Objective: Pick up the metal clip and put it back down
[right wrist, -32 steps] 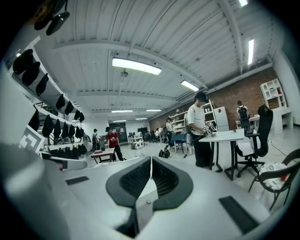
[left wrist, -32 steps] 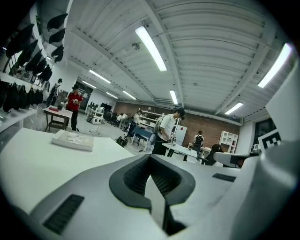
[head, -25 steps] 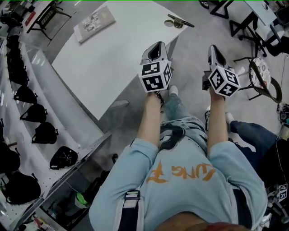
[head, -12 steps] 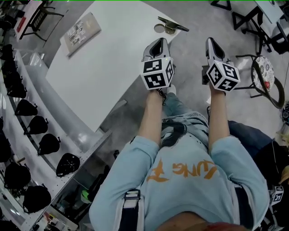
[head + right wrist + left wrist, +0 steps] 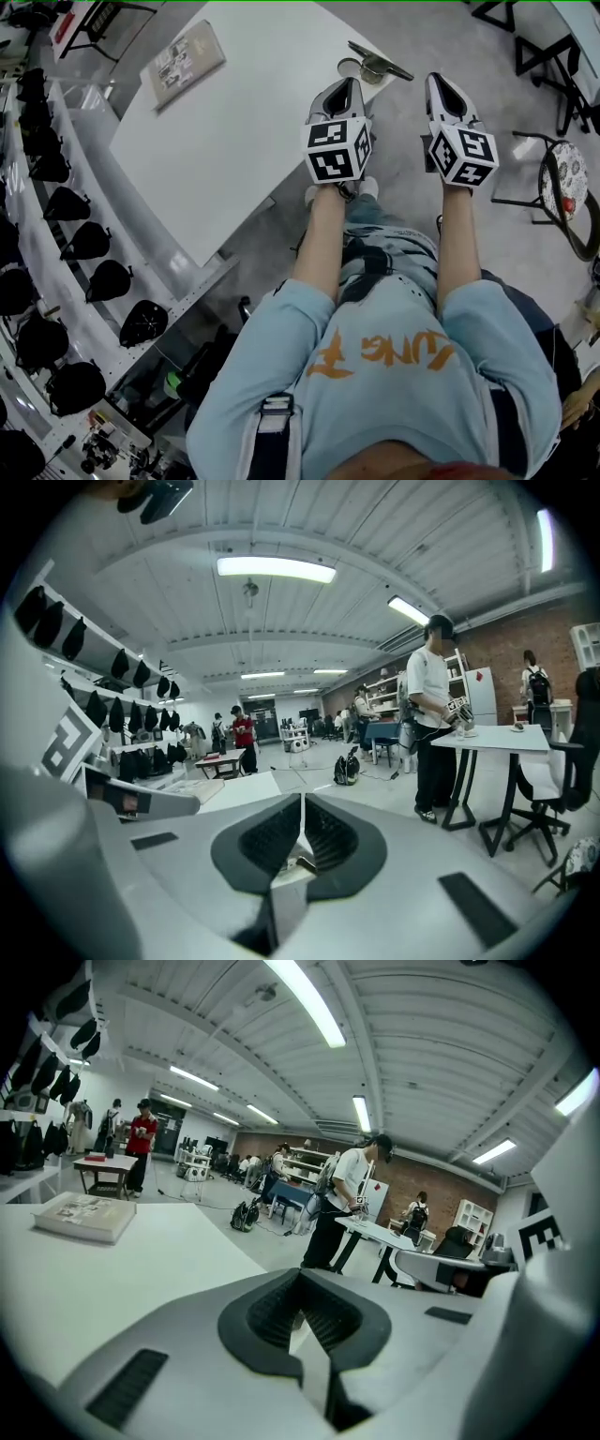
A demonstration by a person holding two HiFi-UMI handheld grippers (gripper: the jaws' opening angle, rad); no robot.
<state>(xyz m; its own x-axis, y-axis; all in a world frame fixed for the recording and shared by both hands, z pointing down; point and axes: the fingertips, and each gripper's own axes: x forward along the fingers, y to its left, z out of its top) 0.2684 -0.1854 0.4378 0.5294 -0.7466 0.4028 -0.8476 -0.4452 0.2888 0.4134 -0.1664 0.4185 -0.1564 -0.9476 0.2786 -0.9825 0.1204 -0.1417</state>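
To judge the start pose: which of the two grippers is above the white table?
The left gripper: in the head view its fingers overlap the white table's near edge. The right gripper hangs beside it, over grey floor.

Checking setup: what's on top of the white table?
A flat booklet at its far left; a round item and a dark clip-like piece at the far corner. The left hand-held gripper hides the table edge beneath it.
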